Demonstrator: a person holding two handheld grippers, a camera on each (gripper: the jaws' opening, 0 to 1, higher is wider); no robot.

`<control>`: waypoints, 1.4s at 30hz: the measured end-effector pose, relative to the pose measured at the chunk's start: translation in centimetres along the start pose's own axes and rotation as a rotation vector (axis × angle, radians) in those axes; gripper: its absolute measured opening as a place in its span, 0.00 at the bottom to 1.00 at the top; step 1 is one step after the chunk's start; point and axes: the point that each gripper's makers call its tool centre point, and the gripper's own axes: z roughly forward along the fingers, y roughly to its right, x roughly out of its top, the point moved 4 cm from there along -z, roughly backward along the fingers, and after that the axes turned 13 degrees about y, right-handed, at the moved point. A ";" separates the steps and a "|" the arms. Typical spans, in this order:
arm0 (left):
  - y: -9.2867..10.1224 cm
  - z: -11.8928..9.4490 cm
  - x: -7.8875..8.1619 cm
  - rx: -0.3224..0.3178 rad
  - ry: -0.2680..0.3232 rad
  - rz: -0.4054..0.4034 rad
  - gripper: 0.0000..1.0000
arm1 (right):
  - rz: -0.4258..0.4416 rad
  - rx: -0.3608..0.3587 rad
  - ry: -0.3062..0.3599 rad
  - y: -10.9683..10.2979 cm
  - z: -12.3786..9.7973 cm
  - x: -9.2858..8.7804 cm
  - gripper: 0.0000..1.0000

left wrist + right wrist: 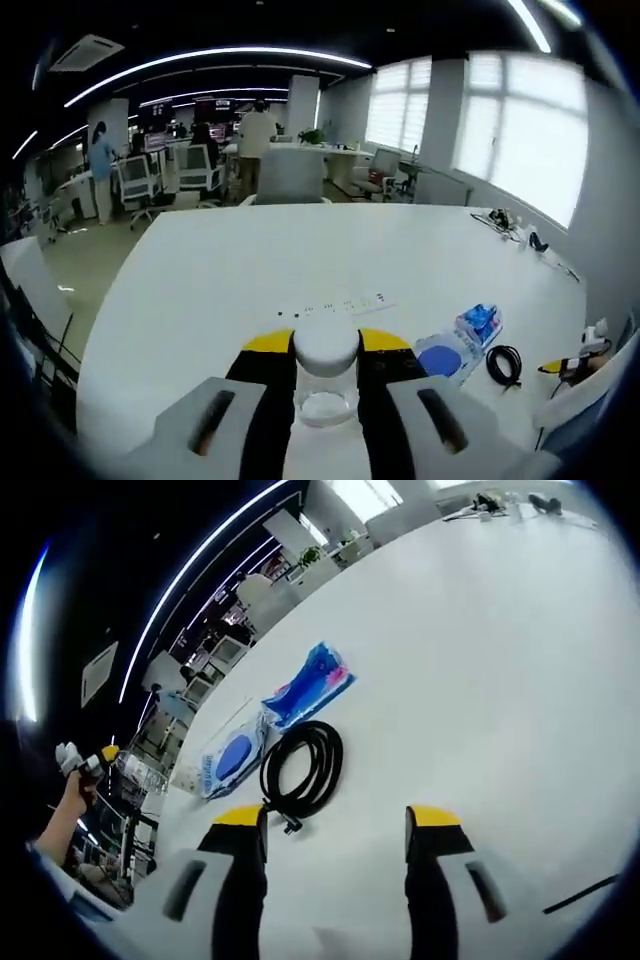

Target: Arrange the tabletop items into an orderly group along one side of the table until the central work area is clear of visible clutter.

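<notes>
In the left gripper view, the left gripper (326, 385) is clenched on a clear jar (325, 392) with a white lid (326, 347), held upright between the yellow-tipped jaws just above the white surface (300, 260). To the jar's right lie a flat packet with a blue disc (441, 357) and, touching its far end, a blue wrapped pack (479, 323); a coiled black cable (503, 364) lies just beside them, nearer the surface's edge. Farther off, small dark items (512, 222) sit at the window-side edge, and beyond the surface stand office chairs (291, 176) and people (257, 140). In the right gripper view, the right gripper (338, 850) is released, jaws wide apart with nothing between them, and the cable (303, 767) lies just ahead of its left jaw, with the disc packet (231, 758) and blue pack (308, 686) beyond. A hand (72, 792) shows at the left edge.
</notes>
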 end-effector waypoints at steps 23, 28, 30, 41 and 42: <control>2.1 2.7 -5.3 0.056 -0.084 -0.013 0.21 | 0.037 0.013 -0.015 -0.3 0.5 -0.6 0.55; 2.6 2.6 -5.4 0.054 -0.083 0.018 0.21 | 0.064 0.027 -0.008 -0.6 0.6 -0.7 0.55; 2.8 2.5 -5.5 0.051 -0.077 0.024 0.21 | 0.082 0.031 0.003 -0.7 0.6 -0.7 0.54; 3.5 2.6 -6.4 0.045 -0.079 0.068 0.24 | 0.127 0.052 0.030 -0.6 -0.1 -0.6 0.54; 3.5 2.5 -6.5 0.047 -0.083 0.071 0.24 | 0.132 0.052 0.035 -0.4 -0.2 -0.6 0.54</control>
